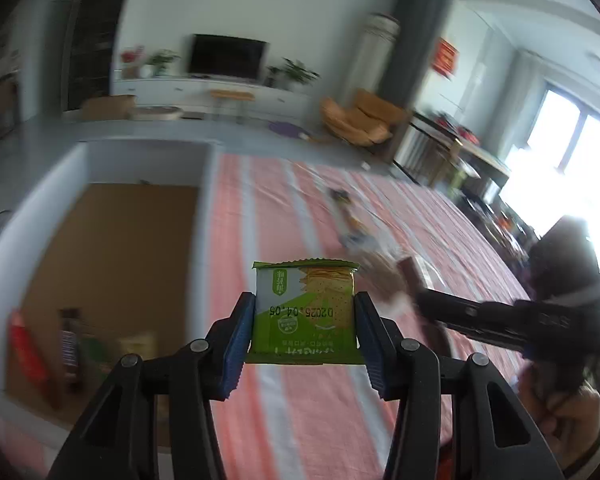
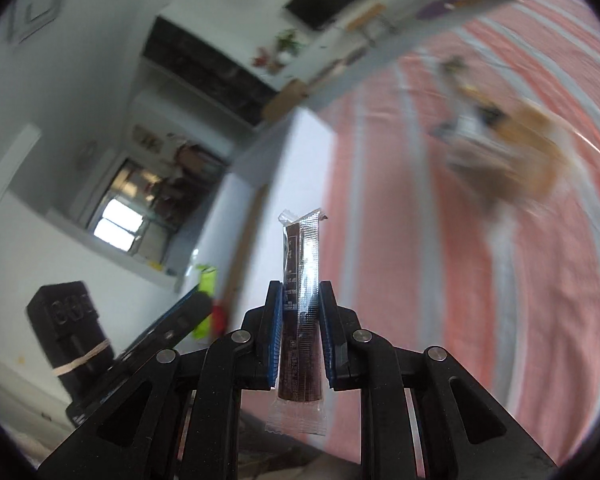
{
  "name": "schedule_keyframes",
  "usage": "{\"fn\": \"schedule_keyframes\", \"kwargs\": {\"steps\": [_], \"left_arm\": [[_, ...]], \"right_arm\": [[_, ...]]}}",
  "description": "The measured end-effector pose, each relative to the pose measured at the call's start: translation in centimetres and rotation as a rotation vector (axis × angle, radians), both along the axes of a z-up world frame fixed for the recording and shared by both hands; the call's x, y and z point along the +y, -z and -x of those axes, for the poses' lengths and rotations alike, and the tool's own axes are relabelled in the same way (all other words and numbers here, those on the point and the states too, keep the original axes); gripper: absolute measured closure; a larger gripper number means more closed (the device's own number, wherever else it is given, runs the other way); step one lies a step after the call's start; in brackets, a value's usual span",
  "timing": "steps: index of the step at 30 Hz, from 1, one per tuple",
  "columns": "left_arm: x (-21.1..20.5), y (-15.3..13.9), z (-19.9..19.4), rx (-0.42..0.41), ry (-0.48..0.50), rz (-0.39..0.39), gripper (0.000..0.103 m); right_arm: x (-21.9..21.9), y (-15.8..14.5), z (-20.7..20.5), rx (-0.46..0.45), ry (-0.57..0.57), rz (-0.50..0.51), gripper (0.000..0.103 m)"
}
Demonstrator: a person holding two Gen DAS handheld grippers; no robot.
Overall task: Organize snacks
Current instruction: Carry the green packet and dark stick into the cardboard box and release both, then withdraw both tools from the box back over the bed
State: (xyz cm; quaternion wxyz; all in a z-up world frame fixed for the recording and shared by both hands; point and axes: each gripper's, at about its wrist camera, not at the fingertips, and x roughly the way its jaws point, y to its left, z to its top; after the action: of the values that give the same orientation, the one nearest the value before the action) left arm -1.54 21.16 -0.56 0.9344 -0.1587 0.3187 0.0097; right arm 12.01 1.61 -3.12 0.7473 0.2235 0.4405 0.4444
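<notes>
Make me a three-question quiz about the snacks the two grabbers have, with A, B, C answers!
1. Where is the box in the left wrist view?
A. Left of the striped cloth
B. Right of the striped cloth
C. On the TV stand

2. What colour is the cracker packet in the left gripper?
A. Blue
B. Green
C. Purple

3. What is the right gripper doing?
A. Standing wide open and empty
B. Resting shut and empty
C. Shut on a thin brown snack stick

Answers:
1. A, the box's brown floor and pale walls sit left of the striped cloth.
2. B, the wrapper is green and white with crackers printed on it.
3. C, the jaws press both sides of the clear-wrapped stick, which pokes out past them.
</notes>
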Motion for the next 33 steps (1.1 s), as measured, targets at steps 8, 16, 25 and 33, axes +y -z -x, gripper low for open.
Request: {"fn": "schedule_keyframes", "kwargs": {"steps": [8,16,25,33], "left_arm": [[11.8,1.3,3.0,0.115,-0.396,-0.071,0.033],[9.6,3.0,1.5,0.161,-0.391,-0.151,0.015],[-5.9,5.0,-3.9,0.181,0.039,-0.225,0.008],[-13.4,8.9,-7.9,0.243,0.119,-0.418,0.008]], "right_arm": [[12.7,-2.9,3.4,-0.175,-0.204,0.044,0.067],[7.5,0.3,2.6,-0.312,-0.051,0.238,0.040],[-9.9,9.2,2.1,-0.290,0.391,0.655,0.036],[-17.7,10.4,2.9,-0.139,0.619,0.582,0.036]]}}
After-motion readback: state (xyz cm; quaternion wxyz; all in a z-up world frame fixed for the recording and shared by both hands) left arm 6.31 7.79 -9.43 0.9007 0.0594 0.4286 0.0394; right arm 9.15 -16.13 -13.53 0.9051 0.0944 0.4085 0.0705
